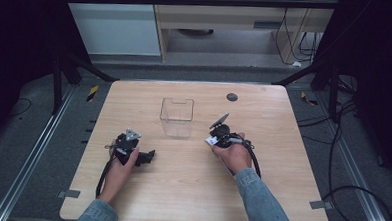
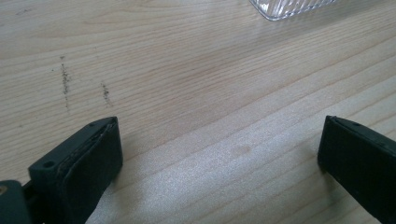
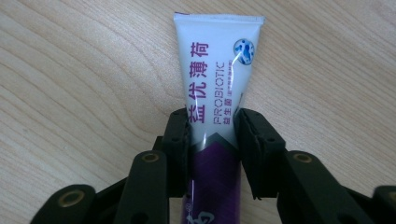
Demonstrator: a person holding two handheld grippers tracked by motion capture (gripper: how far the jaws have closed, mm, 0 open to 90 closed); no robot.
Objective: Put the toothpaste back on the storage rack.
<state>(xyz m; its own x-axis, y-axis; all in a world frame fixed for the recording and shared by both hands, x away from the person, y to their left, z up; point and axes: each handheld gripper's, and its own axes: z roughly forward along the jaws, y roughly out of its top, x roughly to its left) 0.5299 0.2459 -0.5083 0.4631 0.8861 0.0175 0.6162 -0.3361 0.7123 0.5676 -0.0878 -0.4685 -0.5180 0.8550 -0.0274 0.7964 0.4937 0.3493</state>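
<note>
Right gripper [image 3: 212, 130] jaws clamping white-and-purple toothpaste tube [image 3: 217, 74], left gripper [image 2: 219, 154] jaws wide apart

- The tube [image 3: 215, 88] carries large purple Chinese characters "益优薄荷" running along its white part.
- Beside them, smaller grey letters on the tube read "PROBIOTIC".
- A still smaller line of Chinese print next to that is too fine to read.

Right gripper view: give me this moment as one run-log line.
right gripper: shut on toothpaste tube | left gripper: open, nothing between jaws, over table | clear container: upright, mid-table, untouched
</note>
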